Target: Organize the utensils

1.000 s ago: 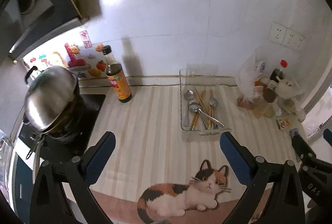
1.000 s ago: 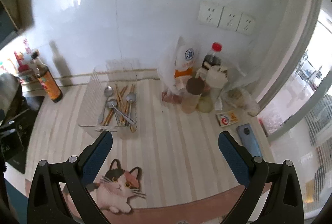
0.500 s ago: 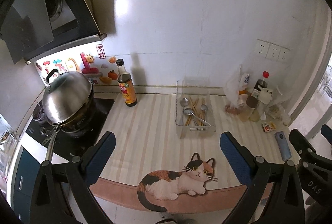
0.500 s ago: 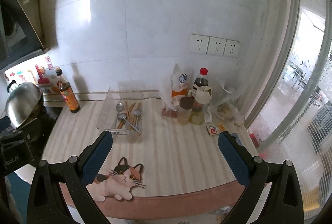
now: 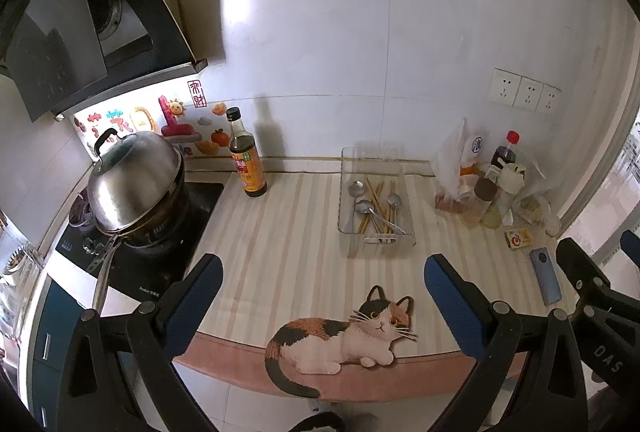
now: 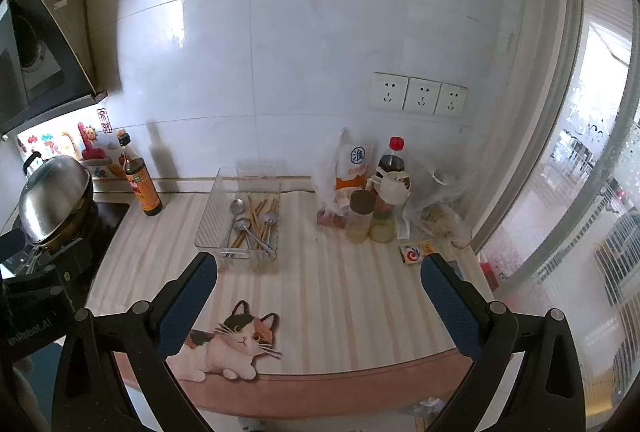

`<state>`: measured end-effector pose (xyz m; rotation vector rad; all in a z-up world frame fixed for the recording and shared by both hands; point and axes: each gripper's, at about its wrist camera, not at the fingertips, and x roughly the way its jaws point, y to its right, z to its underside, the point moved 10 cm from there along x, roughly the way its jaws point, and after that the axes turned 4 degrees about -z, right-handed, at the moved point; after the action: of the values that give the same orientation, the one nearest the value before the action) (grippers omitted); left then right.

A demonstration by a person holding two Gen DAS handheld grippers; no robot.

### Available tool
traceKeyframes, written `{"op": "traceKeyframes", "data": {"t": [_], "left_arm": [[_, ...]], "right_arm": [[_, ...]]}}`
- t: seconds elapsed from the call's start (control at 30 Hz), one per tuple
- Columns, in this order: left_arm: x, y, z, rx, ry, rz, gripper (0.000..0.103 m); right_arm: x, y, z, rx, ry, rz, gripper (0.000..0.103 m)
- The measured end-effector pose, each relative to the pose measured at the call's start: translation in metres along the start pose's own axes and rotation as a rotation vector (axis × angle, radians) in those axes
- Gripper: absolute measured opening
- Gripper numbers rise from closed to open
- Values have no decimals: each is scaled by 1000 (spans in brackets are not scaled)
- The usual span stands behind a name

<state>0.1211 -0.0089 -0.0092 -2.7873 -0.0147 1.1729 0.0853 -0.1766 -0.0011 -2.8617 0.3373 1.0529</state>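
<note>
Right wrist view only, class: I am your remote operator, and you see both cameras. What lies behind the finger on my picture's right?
Observer: A blue phone, flat near the counter's front edge.
Operator: Has the lidded pan a handle?
Observer: Yes, a long handle pointing toward the counter's front.
Operator: And the left gripper?
Observer: Open and empty, short of the utensil tray.
</note>
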Motion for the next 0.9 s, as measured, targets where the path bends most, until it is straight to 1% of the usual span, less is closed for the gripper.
{"op": "traceKeyframes", "data": {"t": [0.23, 0.5, 0.9], "left_arm": [[2, 0, -3, -1, 3, -3, 103], [3, -2, -4, -5, 12, -26, 103], [7, -1, -2, -8, -5, -22, 103]], "right_arm": [[2, 1, -2, -3, 5, 0, 103], [5, 1, -3, 2, -3, -9, 103], [7, 2, -4, 0, -4, -7, 103]]}}
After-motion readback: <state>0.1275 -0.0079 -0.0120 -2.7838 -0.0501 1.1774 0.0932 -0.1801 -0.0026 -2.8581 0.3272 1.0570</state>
